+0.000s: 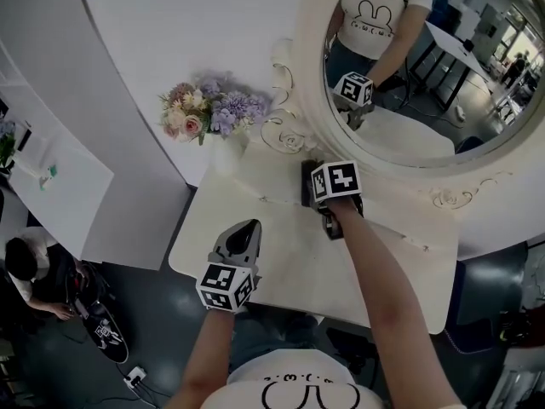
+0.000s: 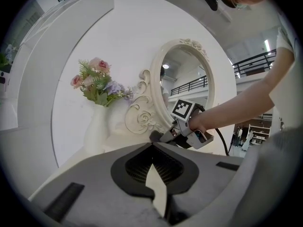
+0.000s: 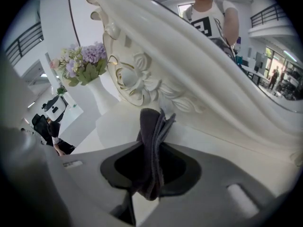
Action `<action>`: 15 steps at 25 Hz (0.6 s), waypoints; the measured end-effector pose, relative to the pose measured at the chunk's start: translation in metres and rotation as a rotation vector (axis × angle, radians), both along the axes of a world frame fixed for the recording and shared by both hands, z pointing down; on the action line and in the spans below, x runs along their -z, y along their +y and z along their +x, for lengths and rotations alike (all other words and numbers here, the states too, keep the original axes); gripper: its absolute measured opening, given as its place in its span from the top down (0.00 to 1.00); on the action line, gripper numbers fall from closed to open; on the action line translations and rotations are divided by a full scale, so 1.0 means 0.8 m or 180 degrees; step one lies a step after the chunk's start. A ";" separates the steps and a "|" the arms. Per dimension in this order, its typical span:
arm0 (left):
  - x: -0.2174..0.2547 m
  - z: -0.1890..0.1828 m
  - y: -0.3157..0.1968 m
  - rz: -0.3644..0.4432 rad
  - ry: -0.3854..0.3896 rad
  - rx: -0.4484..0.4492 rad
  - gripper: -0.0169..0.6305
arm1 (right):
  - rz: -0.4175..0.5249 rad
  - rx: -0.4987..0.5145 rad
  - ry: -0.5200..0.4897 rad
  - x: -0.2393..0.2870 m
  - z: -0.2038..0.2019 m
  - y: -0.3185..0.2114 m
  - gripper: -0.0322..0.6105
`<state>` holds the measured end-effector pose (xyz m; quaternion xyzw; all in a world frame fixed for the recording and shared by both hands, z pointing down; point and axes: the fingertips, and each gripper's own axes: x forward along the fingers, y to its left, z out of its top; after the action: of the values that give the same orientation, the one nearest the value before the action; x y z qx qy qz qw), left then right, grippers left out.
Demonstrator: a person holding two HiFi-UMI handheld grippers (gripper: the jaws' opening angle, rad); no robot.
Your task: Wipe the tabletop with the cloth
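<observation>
A dark grey cloth [image 3: 152,129] hangs folded between the jaws of my right gripper [image 3: 152,148], which is shut on it. In the head view that gripper [image 1: 310,192] sits at the back of the white tabletop [image 1: 281,271], with the cloth [image 1: 306,170] close to the foot of the ornate mirror frame [image 1: 294,135]. My left gripper [image 1: 249,226] hovers over the front left of the table with its jaws together and nothing between them. The left gripper view shows its tips [image 2: 152,145] pointing at the right gripper [image 2: 163,137] and a bit of the cloth [image 2: 155,135].
A white vase of pink and purple flowers [image 1: 209,109] stands at the table's back left. The large round mirror [image 1: 409,83] fills the back. The table's front edge [image 1: 255,292] is near my body. A person [image 1: 30,267] sits on the floor far left.
</observation>
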<state>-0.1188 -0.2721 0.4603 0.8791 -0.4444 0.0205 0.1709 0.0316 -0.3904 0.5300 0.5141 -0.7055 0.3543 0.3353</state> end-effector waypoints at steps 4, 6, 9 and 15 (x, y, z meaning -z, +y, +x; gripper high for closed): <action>0.006 0.025 0.004 0.0039 -0.0054 -0.0118 0.98 | 0.0031 -0.0056 -0.0036 0.002 0.020 0.008 0.81; 0.007 0.036 0.006 0.0051 -0.0076 -0.0161 0.98 | 0.0033 -0.0078 -0.0034 0.001 0.032 0.012 0.81; 0.011 0.054 0.008 0.0074 -0.0102 -0.0223 0.98 | 0.0040 -0.0111 -0.0028 0.001 0.053 0.019 0.81; 0.016 0.093 0.016 0.0116 -0.0160 -0.0354 0.98 | 0.0062 -0.0213 -0.0026 0.002 0.103 0.036 0.81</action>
<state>-0.0442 -0.2593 0.4479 0.9046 -0.3994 0.0440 0.1423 0.1142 -0.3618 0.5287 0.5393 -0.6927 0.3605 0.3153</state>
